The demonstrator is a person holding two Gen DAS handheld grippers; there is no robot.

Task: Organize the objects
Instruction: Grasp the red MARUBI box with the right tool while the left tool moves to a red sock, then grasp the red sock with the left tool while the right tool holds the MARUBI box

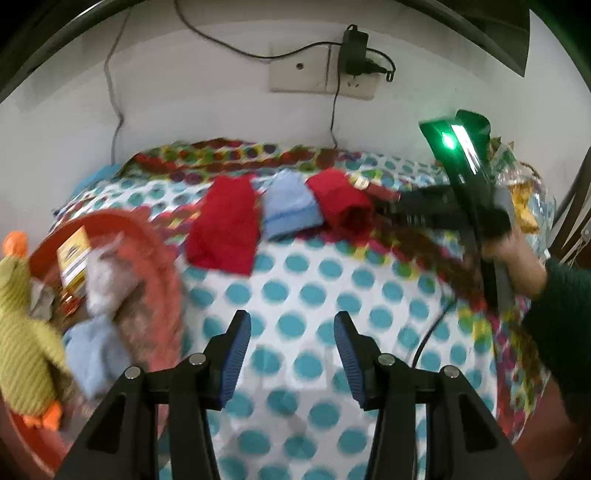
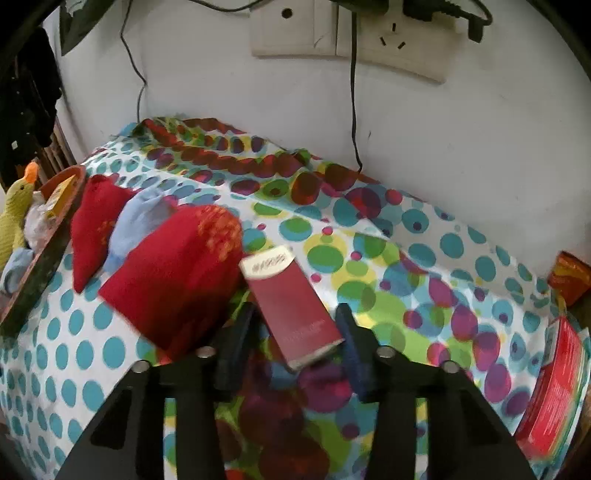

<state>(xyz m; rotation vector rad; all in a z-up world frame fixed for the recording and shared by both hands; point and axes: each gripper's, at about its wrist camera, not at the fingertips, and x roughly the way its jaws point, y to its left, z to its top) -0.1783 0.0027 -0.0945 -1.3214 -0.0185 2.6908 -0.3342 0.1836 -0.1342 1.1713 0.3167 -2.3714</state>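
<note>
A red basin [image 1: 155, 236] at the left holds a green plush duck [image 1: 18, 325], a yellow box [image 1: 74, 258] and some cloths. Three folded cloths lie in a row on the dotted tablecloth: red [image 1: 223, 225], blue [image 1: 290, 208], red [image 1: 341, 203]. My left gripper [image 1: 291, 332] is open and empty above the cloth. My right gripper [image 2: 295, 321] is open, its fingers on either side of a dark red box [image 2: 295, 306] lying next to the near red cloth [image 2: 177, 273]. The right gripper [image 1: 391, 208] also shows in the left wrist view.
A wall with a socket plate [image 2: 351, 33] and hanging cables [image 2: 354, 110] backs the table. Red and foil packets [image 2: 554, 387] sit at the right edge. The basin rim [image 2: 48, 236] and duck [image 2: 18, 206] stand at the left.
</note>
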